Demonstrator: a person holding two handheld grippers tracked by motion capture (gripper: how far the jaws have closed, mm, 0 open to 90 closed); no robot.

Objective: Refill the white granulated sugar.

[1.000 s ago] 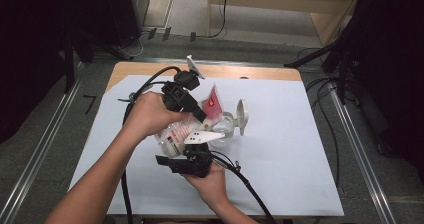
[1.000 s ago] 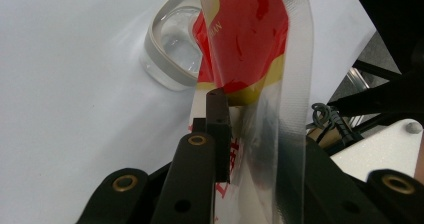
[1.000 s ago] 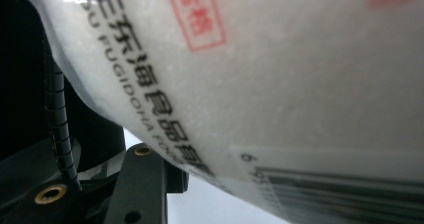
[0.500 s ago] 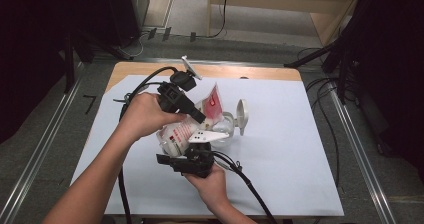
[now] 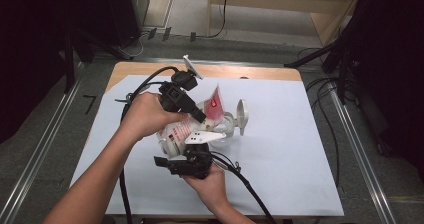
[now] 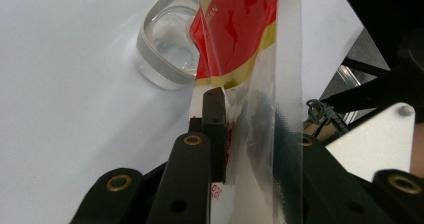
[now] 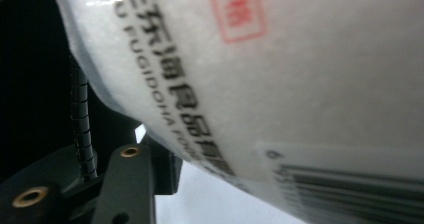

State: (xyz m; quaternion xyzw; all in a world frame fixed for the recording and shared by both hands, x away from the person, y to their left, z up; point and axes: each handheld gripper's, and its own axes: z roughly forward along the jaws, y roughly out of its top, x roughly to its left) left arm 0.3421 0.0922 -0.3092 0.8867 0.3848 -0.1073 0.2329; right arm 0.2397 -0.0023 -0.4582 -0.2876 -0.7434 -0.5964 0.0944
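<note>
Gripping the plastic bag's (image 6: 240, 59) red top, my left gripper (image 5: 192, 111) is clenched; my right gripper (image 5: 192, 159) holds its white bottom, jaws just opening, near the table's (image 5: 300, 149) middle.

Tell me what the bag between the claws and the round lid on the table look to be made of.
Bag: thin glossy plastic film, likely; its clear edge shows what is behind it, the rest carries red and yellow print, and white grains fill it in the right gripper view.
Round lid: clear hard material, glass or plastic, with a thick translucent rim; which one cannot be told.
</note>
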